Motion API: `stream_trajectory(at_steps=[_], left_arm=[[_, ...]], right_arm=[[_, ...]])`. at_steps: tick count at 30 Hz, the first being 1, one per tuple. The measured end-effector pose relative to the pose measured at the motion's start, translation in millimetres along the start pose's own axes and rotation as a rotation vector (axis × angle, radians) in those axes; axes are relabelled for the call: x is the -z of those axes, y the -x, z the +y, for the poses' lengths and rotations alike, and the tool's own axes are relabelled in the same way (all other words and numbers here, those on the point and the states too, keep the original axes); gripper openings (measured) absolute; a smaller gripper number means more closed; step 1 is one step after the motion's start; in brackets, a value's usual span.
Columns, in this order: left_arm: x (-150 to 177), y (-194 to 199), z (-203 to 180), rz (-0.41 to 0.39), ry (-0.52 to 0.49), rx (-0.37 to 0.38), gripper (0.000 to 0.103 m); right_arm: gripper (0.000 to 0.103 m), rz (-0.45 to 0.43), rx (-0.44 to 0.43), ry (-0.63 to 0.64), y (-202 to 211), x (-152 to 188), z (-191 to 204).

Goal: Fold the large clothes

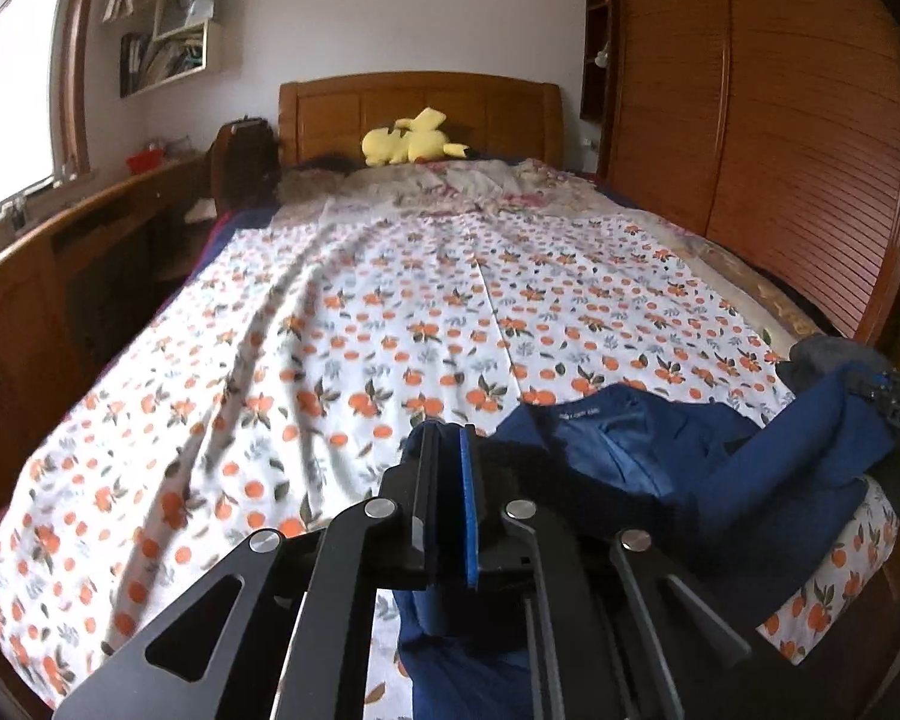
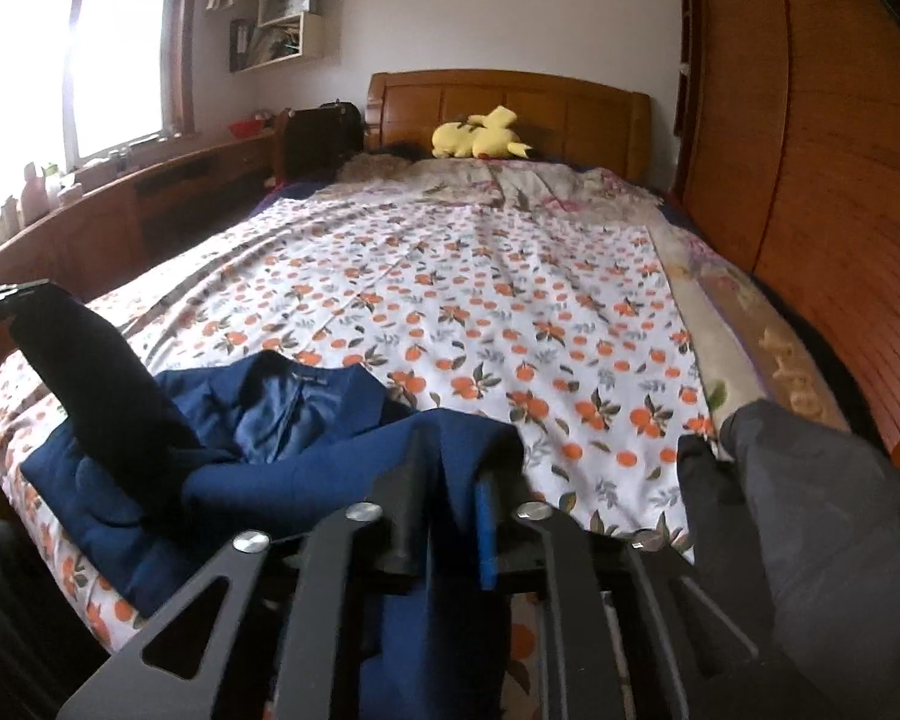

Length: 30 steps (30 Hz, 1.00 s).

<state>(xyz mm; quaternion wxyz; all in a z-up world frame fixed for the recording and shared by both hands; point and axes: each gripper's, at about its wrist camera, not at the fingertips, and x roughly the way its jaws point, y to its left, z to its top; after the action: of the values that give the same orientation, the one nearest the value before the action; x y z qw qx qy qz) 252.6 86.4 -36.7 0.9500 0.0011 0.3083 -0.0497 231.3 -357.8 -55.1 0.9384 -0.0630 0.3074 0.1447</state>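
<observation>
While laying jacket (image 2: 282,480) on bed: keep both pinches firm until cloth lies flat, pull hands apart toward 3 and 9 o'clock to take out slack, then set down evenly so collar stays square.
Jacket, place: near edge of bed, at 4 o'clock in left wrist view and 8 o'clock in right wrist view; partly resting on bedspread (image 1: 390,300), partly lifted.
Left gripper (image 1: 448,438): nearly closed, pinching a dark part of jacket, which rises taut to it at 9 o'clock in right wrist view.
Right gripper (image 2: 447,480): narrowly parted, navy cloth passing between jaws and apparently held.
Jacket, material: navy, thick and matte outside, with smoother, lighter blue lining showing at open collar; likely heavy enough to sag between pinches.
Jacket, shape: rumpled, sleeves bunched, broad soft folds, nothing folded neatly yet.
Bedspread: thin white cotton, printed with oranges and leaves, long shallow wrinkles toward 12 o'clock; likely to drag along under jacket.
Plush toy (image 1: 411,138): yellow, soft, at 12 o'clock against wooden headboard (image 1: 420,96), well apart from work.
Wardrobe (image 1: 750,120): slatted reddish wood, at 2 o'clock.
</observation>
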Motion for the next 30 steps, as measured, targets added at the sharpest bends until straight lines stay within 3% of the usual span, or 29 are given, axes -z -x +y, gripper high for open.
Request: stream_trajectory(at_steps=[2,3,4,5,8,14,22,27,30], left_arm=[[8,0,0,0.003,-0.012,-0.016,0.021],[12,0,-1,0.001,-0.021,-0.022,0.025],[17,1,-2,0.0,-0.03,-0.029,0.042],[19,3,-3,-0.004,-0.034,-0.034,0.062],[31,13,-10,-0.036,-0.059,-0.044,0.084],[53,22,-25,-0.071,-0.063,0.01,0.098],[79,21,-37,-0.078,-0.051,0.054,0.1],[85,30,-39,-0.106,-0.034,0.07,0.1],[90,33,-40,-0.108,-0.037,0.073,0.1]], right_arm=[[0.026,0.004,0.009,-0.004,2,4,0],[0.041,0.004,0.023,-0.004,3,7,0],[0.046,-0.001,0.036,-0.004,5,7,-1],[0.049,-0.011,0.047,-0.002,7,8,-2],[0.05,-0.021,0.081,0.0,15,11,-5],[0.05,-0.018,0.062,0.014,21,15,11],[0.053,0.053,-0.041,0.108,-10,27,76],[0.063,0.096,-0.077,0.157,-34,38,106],[0.063,0.142,-0.09,0.182,-51,47,117]])
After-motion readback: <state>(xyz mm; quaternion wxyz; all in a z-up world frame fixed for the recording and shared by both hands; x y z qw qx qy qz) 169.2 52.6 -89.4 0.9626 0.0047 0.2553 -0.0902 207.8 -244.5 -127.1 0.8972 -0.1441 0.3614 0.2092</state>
